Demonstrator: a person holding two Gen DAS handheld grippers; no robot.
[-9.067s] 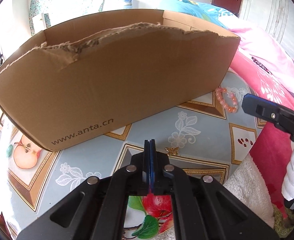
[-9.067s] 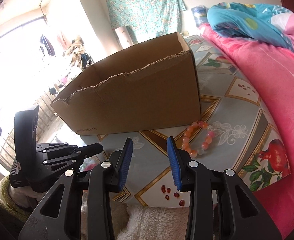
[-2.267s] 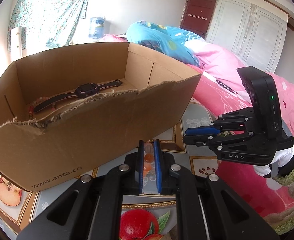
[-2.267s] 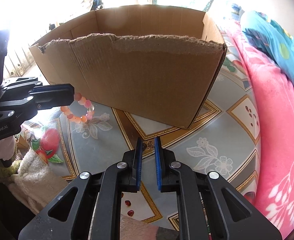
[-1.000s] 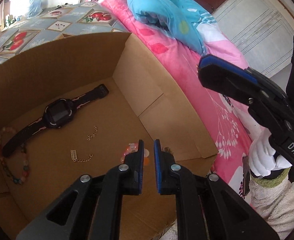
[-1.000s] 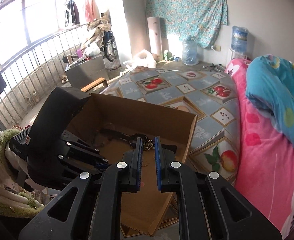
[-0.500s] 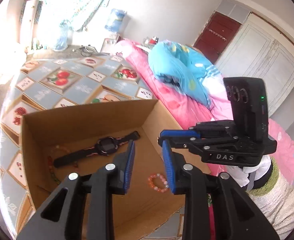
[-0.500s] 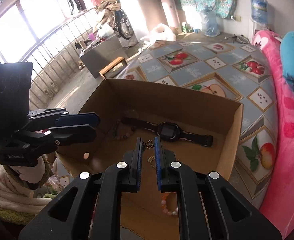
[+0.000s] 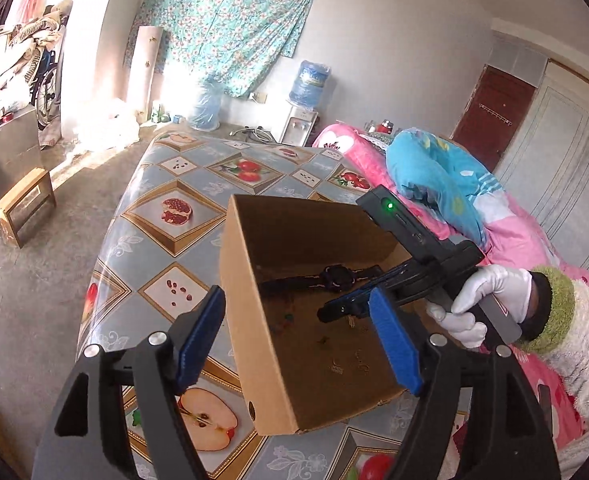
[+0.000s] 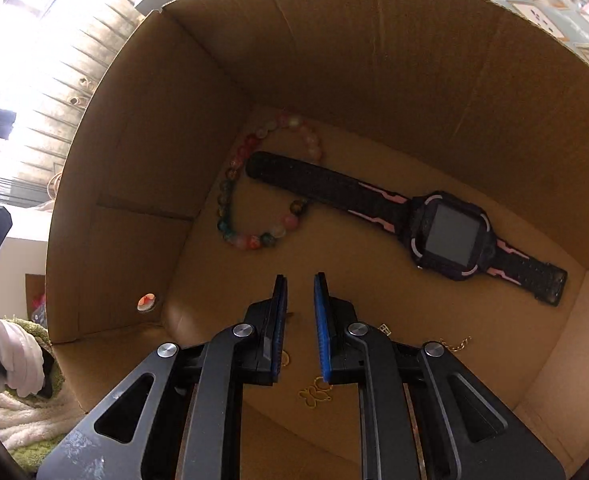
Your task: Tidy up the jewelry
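Inside the cardboard box (image 10: 374, 48), right tongs (image 10: 299, 328) opening, empty — gold butterfly charm (image 10: 314, 394) half-hidden beneath; left tongs (image 9: 298, 344) opening, empty.

A lived-in home bedroom: pink bedding (image 9: 510, 236) and a blue pillow (image 9: 438, 176) right of the table (image 9: 166, 208), a flowered cloth (image 9: 230, 28) on the wall behind it, a water dispenser (image 9: 300, 120) just below the cloth.

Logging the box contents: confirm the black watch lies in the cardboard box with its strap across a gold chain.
Not quite. In the right wrist view the black watch lies in the cardboard box, but its strap crosses the beaded bracelet, not a gold chain.
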